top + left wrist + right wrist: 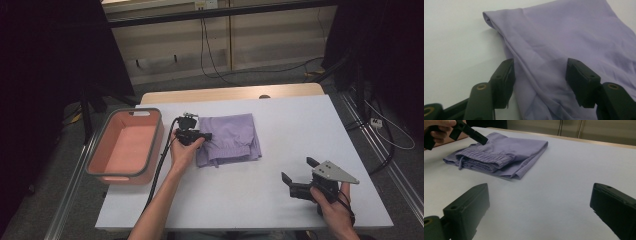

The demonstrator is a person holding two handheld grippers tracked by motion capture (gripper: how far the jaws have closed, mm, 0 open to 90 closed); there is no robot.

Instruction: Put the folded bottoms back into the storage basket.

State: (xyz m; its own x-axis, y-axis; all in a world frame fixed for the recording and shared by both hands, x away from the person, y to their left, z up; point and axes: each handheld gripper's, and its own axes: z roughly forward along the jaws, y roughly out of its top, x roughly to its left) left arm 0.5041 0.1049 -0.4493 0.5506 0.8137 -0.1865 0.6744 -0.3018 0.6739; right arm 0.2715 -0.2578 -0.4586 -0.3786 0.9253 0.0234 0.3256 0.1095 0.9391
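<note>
The folded purple shorts (231, 138) lie on the counter (280, 125) left of centre, waistband toward the person, just right of the pink bin (125, 146), which stands at the counter's left edge. The left hand-held gripper (205, 135) is at the near left edge of the shorts; in the left gripper view its jaws are part open and straddle a raised fold of the cloth (541, 75), with the pads not yet pressing on it. The right hand-held gripper (297, 172) rests well apart at the near right of the counter, jaws wide and holding nothing; from the right gripper view the shorts (499, 155) sit well ahead of it. The step in hand appears to be taking hold of the left edge of the shorts. The next move probably calls for closing the left jaws until all layers of the fold are pinched, then lifting. A likely risk is catching the top layer alone, which would let the stack unfold when raised.
</note>
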